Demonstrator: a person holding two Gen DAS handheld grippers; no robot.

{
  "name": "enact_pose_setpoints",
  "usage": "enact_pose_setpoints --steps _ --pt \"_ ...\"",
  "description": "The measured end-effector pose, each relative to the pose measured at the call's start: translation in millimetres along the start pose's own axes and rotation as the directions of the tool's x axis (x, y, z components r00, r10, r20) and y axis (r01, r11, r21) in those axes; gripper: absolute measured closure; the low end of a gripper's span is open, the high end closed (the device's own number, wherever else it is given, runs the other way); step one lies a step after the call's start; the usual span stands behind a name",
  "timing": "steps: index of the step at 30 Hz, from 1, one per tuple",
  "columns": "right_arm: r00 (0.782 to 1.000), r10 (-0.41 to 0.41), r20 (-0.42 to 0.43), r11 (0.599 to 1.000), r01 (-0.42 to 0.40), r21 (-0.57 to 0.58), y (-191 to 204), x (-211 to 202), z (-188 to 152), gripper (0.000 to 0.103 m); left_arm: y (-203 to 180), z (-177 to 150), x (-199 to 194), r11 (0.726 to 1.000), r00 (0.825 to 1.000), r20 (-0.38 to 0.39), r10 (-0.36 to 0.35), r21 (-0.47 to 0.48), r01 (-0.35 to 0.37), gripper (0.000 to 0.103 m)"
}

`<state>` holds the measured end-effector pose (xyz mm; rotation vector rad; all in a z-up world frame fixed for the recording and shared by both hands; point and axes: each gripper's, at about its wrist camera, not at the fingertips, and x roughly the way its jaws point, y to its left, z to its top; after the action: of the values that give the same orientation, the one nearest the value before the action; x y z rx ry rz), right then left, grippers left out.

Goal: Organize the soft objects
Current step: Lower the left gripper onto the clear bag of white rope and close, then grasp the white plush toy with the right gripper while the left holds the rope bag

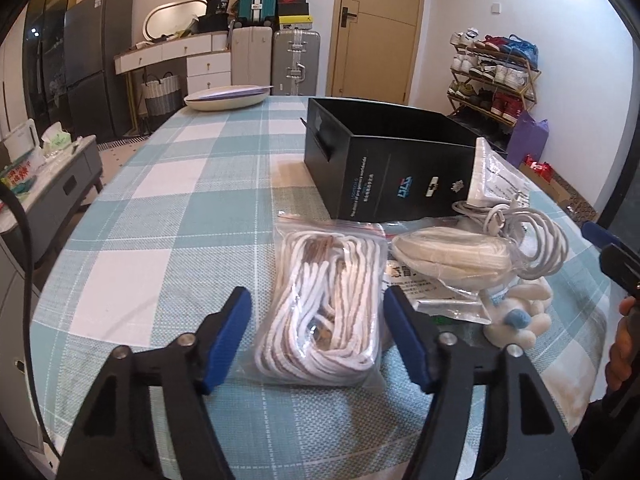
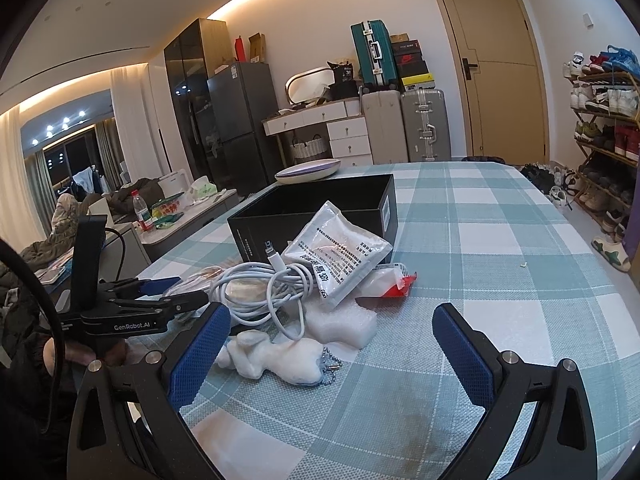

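One bagged rope bundle (image 1: 320, 312) lies lower centre on the checked table (image 1: 168, 208), long axis running up the frame. It sits between the parted fingers of the left gripper (image 1: 318, 334), pads not pressing. One black box (image 1: 384, 164), upper centre, contents unseen. Right gripper (image 2: 332, 352) stands wide apart, empty, with one white cable coil (image 2: 264, 288) and one plush toy (image 2: 280, 362) nearby.

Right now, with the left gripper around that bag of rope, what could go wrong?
The left gripper straddles the bagged rope, pads apparently not yet pressing; the slick plastic could slip as they close. Its right finger sits beside a flat packet and might pinch it too. The white cable loops over neighbouring items and may drag.
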<state>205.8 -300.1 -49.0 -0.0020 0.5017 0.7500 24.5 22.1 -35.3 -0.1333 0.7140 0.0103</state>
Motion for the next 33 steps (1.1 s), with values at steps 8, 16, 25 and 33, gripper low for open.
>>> enact_pose_setpoints --steps 8,16,25,33 --pt "1.0 -0.001 -0.002 1.0 0.001 0.003 0.2 0.2 -0.4 0.0 -7.4 -0.4 -5.8 0.999 1.0 -0.002 -0.024 0.034 0.024 0.063" --pt "1.0 -0.009 -0.002 1.0 0.009 0.01 -1.3 0.0 0.4 0.0 -4.1 2.4 -17.4 0.999 0.999 0.034 -0.039 0.012 0.039 0.067" --pt "0.996 -0.047 -0.075 0.998 0.051 0.041 -9.7 8.7 2.8 0.0 -1.9 9.2 -30.2 0.999 0.996 0.079 -0.041 -0.004 0.041 0.067" --pt "0.986 -0.042 -0.163 0.999 0.04 -0.016 0.5 23.7 -5.1 0.0 -3.6 11.6 -34.3 0.999 0.994 0.098 -0.039 0.002 0.039 0.067"
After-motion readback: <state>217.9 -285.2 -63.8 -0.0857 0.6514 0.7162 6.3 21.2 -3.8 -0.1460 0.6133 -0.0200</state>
